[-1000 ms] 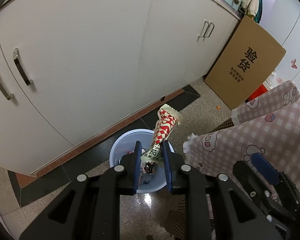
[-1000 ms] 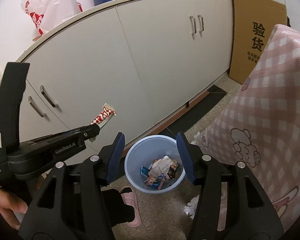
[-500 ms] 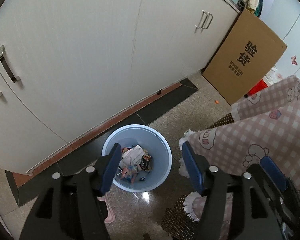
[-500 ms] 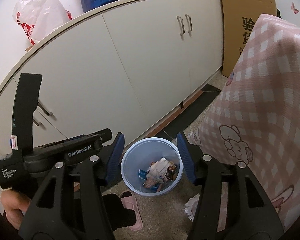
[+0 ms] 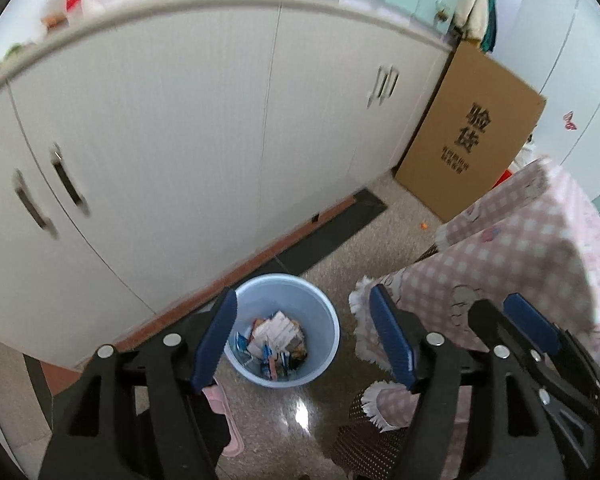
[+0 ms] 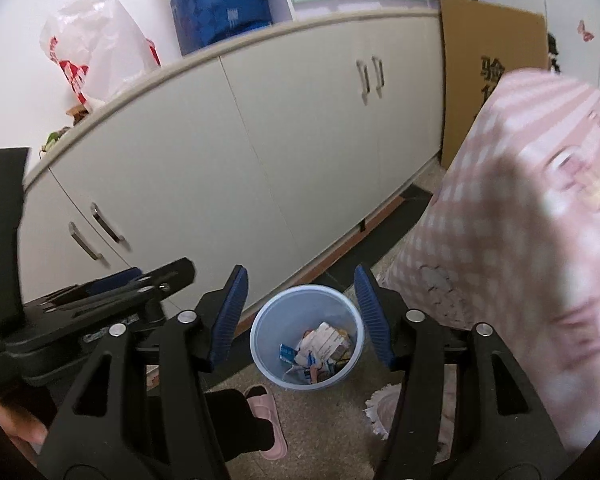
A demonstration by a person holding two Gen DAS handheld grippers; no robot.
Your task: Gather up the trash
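Observation:
A light blue trash bin (image 5: 320,312) stands on the floor by the white cabinets, with several wrappers (image 5: 276,338) lying inside. It also shows in the right wrist view (image 6: 268,340), with the wrappers (image 6: 320,348) in it. My left gripper (image 5: 302,324) is open and empty, held high above the bin. My right gripper (image 6: 298,312) is open and empty, also above the bin. The right gripper shows at the lower right of the left wrist view (image 5: 536,344). The left gripper shows at the left of the right wrist view (image 6: 112,292).
White cabinets (image 5: 180,140) run along the wall. A brown cardboard box (image 5: 468,136) leans at the right. A table with a pink checked cloth (image 5: 520,260) stands right of the bin. A pink slipper (image 6: 266,412) lies on the floor. Bags (image 6: 96,48) sit on the countertop.
My left gripper opened and let go of the red-and-white wrapper, which dropped into the bin. Both grippers have since risen and drawn back from the bin.

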